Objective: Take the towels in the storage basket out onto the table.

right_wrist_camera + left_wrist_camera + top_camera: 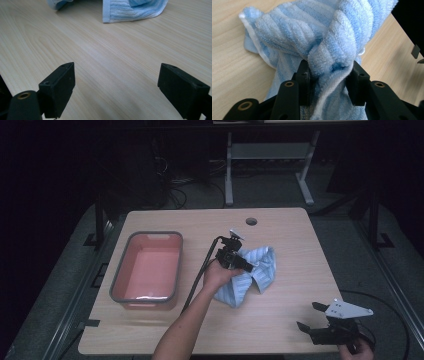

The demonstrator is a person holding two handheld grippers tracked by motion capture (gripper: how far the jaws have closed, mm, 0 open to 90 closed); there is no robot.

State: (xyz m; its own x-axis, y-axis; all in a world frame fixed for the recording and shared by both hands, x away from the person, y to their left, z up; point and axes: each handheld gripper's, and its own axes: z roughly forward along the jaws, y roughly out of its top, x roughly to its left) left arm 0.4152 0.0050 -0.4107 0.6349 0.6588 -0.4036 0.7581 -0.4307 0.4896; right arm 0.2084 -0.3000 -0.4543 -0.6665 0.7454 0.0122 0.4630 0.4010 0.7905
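The towel (pixel 252 270) — pale blue terry with lighter stripes — lies crumpled near the middle of the table (pixel 295 230), just right of the pink basin (pixel 148 269) with its grey rim. The left hand-held gripper (pixel 329 75) has its jaws pinched on a raised fold of the cloth, the pile bunched thick between them. The right hand-held gripper (pixel 117 87) waits with jaws spread wide over bare wood near the table's front right corner, well apart from the towel and holding nothing.

The cloth looks soft, light and limp — it should sag and drape when lifted rather than keep any shape, and its rough pile should resist slipping. A hemmed edge or corner would likely give the firmest hold; a pinch on a loose fold may carry only one layer.
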